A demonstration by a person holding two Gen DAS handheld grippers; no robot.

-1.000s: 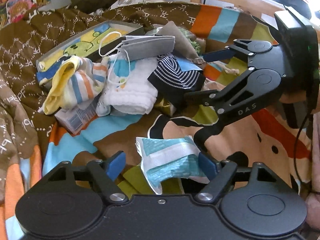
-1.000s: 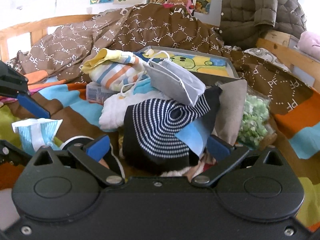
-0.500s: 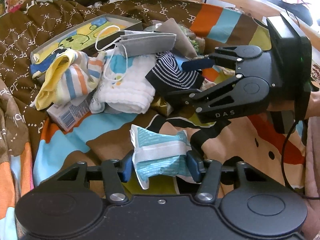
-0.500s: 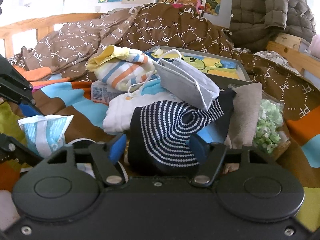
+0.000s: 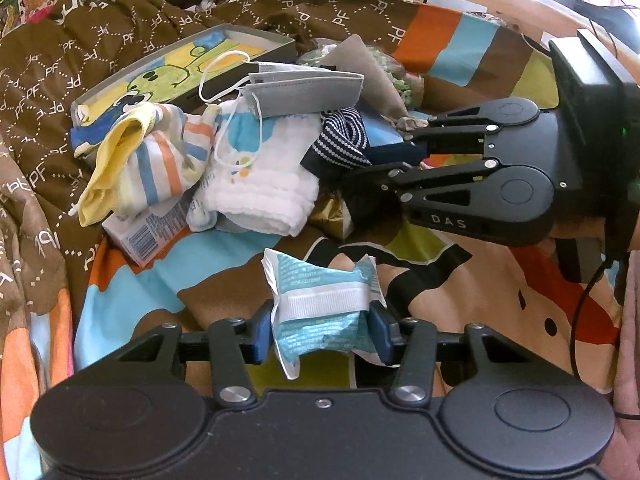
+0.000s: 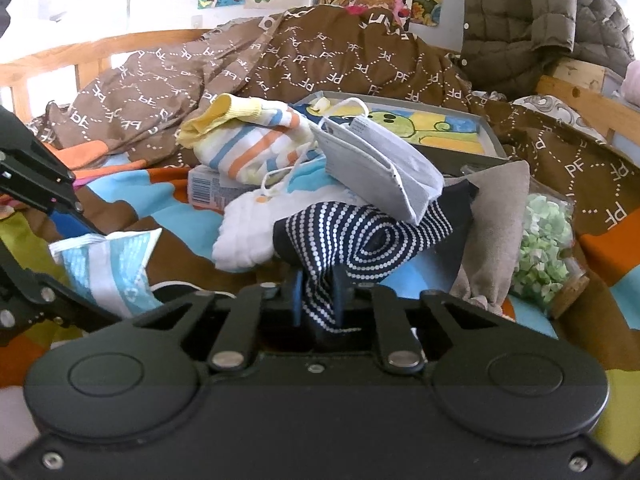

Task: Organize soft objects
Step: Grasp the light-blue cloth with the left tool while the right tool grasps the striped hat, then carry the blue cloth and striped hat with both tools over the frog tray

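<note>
Nearest in the left wrist view, the left gripper (image 5: 322,332) has its blue pads pressed into both sides of a crinkly teal-and-white plastic packet (image 5: 320,304), pinching it at the waist so the soft pack bulges above and below a white ribbed band. The packet sits over the patchwork bedspread (image 5: 460,280), smooth cloth in brown, blue, orange and tan blocks.

Taking the white waffle-textured cloth (image 5: 260,184) as landmark: it lies folded and thick just beyond the packet. Touching its left side is a bundle of striped knit clothing (image 5: 152,168) with a yellow ribbed cuff, resting on a small printed cardboard box (image 5: 148,232). On top of the cloth lies a flat grey face mask (image 5: 304,92), its white elastic loops trailing across the cloth.

To the right of the cloth, the right gripper (image 6: 316,300) has its jaws nearly closed, clamped on a dark navy sock with white dotted stripes (image 6: 360,236); the fabric is bunched between the pads and fans out beyond them under the mask's edge. Right of the sock stands a stiff taupe fabric piece (image 6: 492,216), and beside it a clear bag of pale green bits (image 6: 540,248).

Behind the cloth sits a shallow grey tray (image 5: 280,38) with a cartoon print on its floor; the striped bundle overlaps its near end. Farther back lies a brown quilted duvet (image 6: 320,64) with dotted lettering.
</note>
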